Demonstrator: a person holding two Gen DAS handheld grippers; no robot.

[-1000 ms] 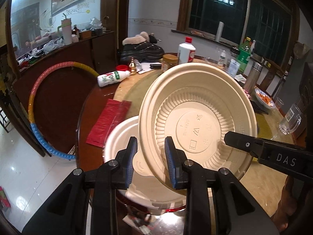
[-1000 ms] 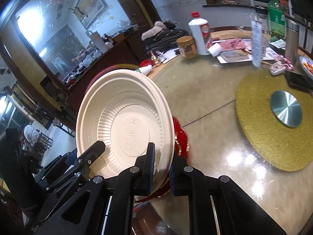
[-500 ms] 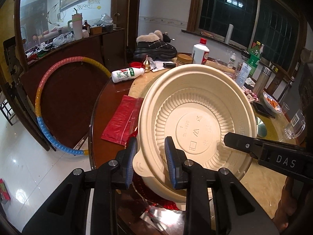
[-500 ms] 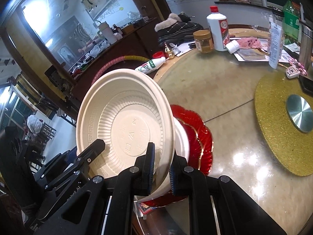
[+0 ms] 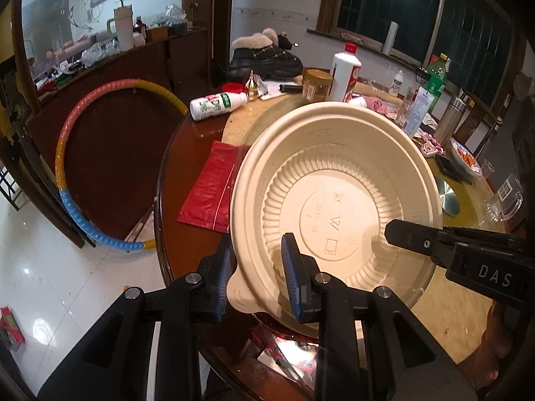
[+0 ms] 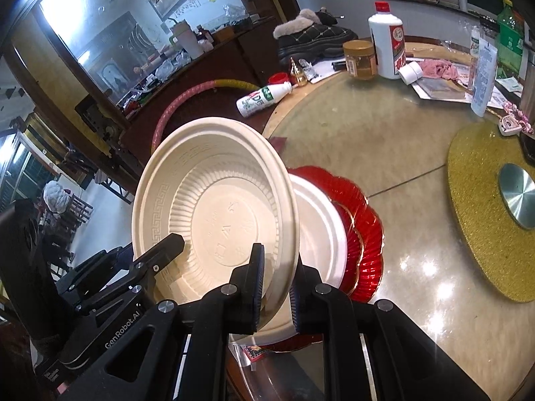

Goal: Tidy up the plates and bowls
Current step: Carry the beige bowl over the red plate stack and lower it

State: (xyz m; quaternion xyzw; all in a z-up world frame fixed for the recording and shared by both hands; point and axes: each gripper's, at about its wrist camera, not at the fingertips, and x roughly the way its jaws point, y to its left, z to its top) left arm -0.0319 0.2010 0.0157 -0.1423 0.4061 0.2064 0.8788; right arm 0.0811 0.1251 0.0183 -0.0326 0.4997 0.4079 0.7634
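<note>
While both grippers grip the same cream-coloured, ribbed disposable bowl [image 5: 337, 207], it hangs tilted above the near edge of the round glossy surface [image 6: 384, 153], its hollow facing the cameras. The left gripper [image 5: 257, 277] has its jaws narrowed onto the bowl's rim beside a small tab, one blue pad outside the wall and the other inside. The right gripper [image 6: 276, 284] has its jaws drawn almost together, pinching the thin rim on the opposite side; in the left wrist view one of its black fingers [image 5: 414, 235] reaches into the bowl from the right. Just behind and under the bowl, a white round plate [image 6: 321, 230] lies on a red scalloped plate with a gold edge [image 6: 364, 224], both near the edge of the surface. A flat red plastic packet [image 5: 210, 190] lies to the left of the bowl. Farther back are a white plastic bottle lying on its side [image 5: 217, 105], a white bottle with a red cap [image 5: 344, 73] standing upright, and a gold glittery round mat [image 6: 481, 220] with a metal disc at its centre.
</note>
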